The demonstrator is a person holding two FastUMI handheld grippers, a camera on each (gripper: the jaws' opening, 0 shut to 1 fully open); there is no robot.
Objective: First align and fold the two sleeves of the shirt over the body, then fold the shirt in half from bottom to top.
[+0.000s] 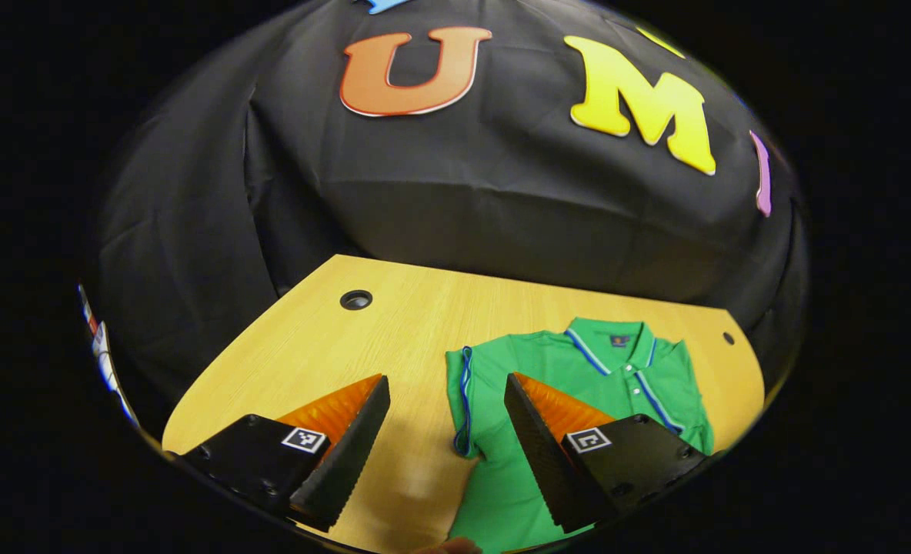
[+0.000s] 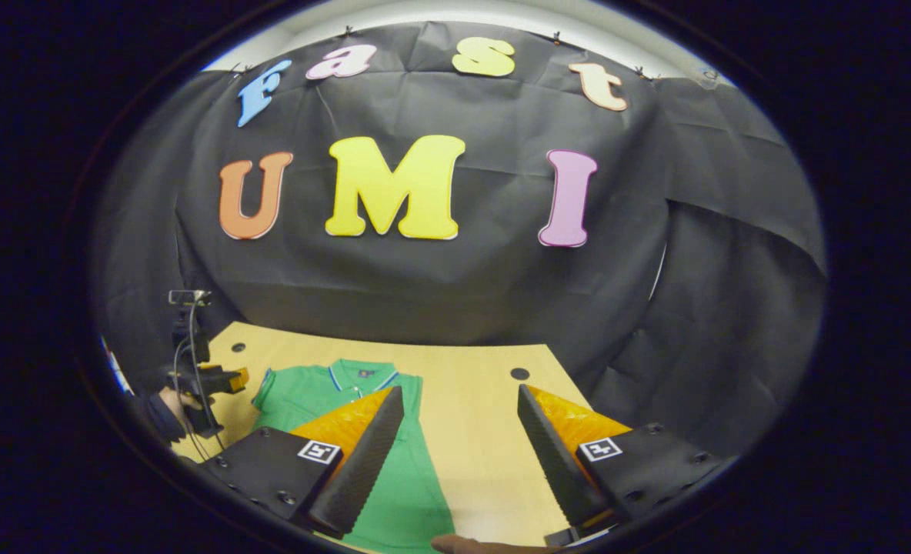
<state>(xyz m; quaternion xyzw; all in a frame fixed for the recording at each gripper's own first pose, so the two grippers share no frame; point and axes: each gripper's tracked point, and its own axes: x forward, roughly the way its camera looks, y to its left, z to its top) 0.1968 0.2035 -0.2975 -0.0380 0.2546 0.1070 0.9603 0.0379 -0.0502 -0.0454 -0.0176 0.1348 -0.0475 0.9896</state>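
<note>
A green polo shirt (image 1: pixel 578 369) with a blue-and-white striped collar lies flat on the wooden table (image 1: pixel 394 331), collar toward the booth wall. Its blue-trimmed sleeve cuff (image 1: pixel 464 400) runs along the shirt's left edge. My left gripper (image 1: pixel 446 378) hovers open above the table, one finger over bare wood and the other over the shirt's body. In the right gripper view the shirt (image 2: pixel 325 388) lies to the left. My right gripper (image 2: pixel 460 389) stands open above the table, its left finger over the shirt's right edge. The left gripper (image 2: pixel 213 381) shows at far left, held by a hand (image 2: pixel 167 404).
The table has round cable holes (image 1: pixel 355 299) (image 2: pixel 518 373) near its back corners. Black cloth wall stands close behind the table's far edge. Bare wood lies to the left of the shirt (image 1: pixel 309 362) and to its right (image 2: pixel 486 415). A fingertip (image 2: pixel 471 545) shows at the bottom edge.
</note>
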